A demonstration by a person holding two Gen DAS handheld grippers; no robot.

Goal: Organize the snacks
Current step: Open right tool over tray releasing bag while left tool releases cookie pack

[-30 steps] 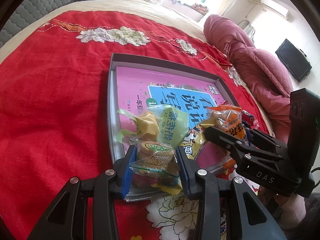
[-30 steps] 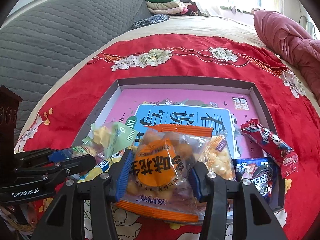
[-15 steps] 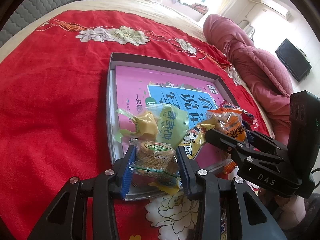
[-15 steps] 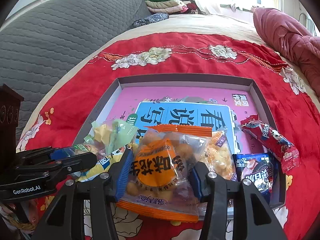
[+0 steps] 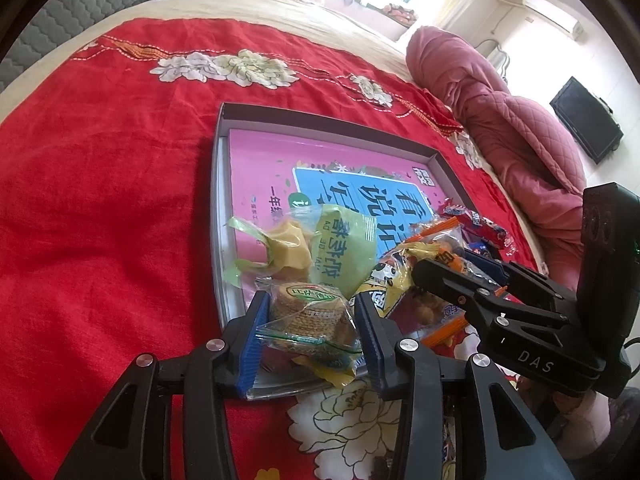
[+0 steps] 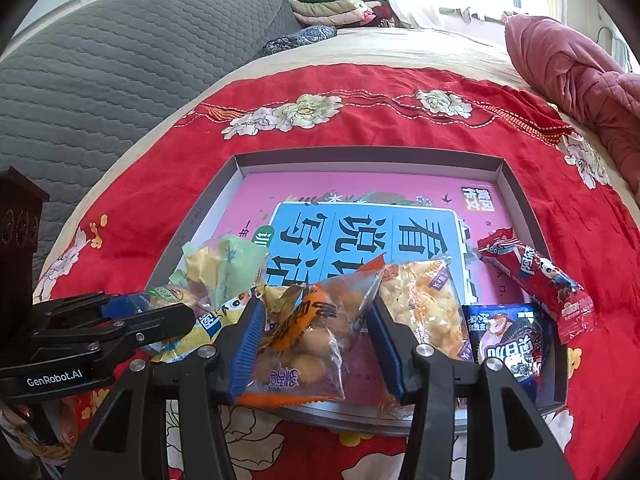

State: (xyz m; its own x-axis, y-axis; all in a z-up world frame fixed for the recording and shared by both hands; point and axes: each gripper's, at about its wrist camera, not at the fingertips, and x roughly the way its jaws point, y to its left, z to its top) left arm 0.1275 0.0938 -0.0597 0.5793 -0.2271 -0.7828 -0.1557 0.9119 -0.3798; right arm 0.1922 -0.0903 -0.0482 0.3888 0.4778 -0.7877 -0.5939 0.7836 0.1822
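The shallow grey tray (image 5: 320, 120) lies on the bed's red cover (image 5: 100, 200) with a pink book (image 5: 272, 168) flat inside it, and the snacks crowd its near end, in the lower middle of both views. The left gripper (image 5: 311, 298) has just been opening its fingers around the biscuit packet (image 5: 310, 320). The packet sits between them on the tray's near edge, and the pads seem to touch only loose film, not the biscuits, so I read them as released. The right gripper (image 6: 316, 304) has its fingers partly closed around the orange packet (image 6: 304, 340), which lies twisted between them. The left-hand pad is against its side while the other meets only an upper corner of film, so I cannot tell whether this is a real grip. Both packets rest right at the near rim (image 6: 360, 416), and the orange one overhangs it, so a careless withdrawal could drag either one out onto the cover. If the right fingers lift on film alone, the slippery bag may slide free or swing into the pale puffed packet (image 6: 424, 304) just beside it. The pile is tight: the green packet (image 5: 344, 248) and a yellow packet (image 6: 208, 324) touch the biscuits, so a sideways nudge would shift several at once. The red stick packet (image 6: 536, 276) and dark blue packet (image 6: 508, 336) at lower right lie against the tray's side wall and could be pushed over it. The two grippers are also near each other, so they could collide.
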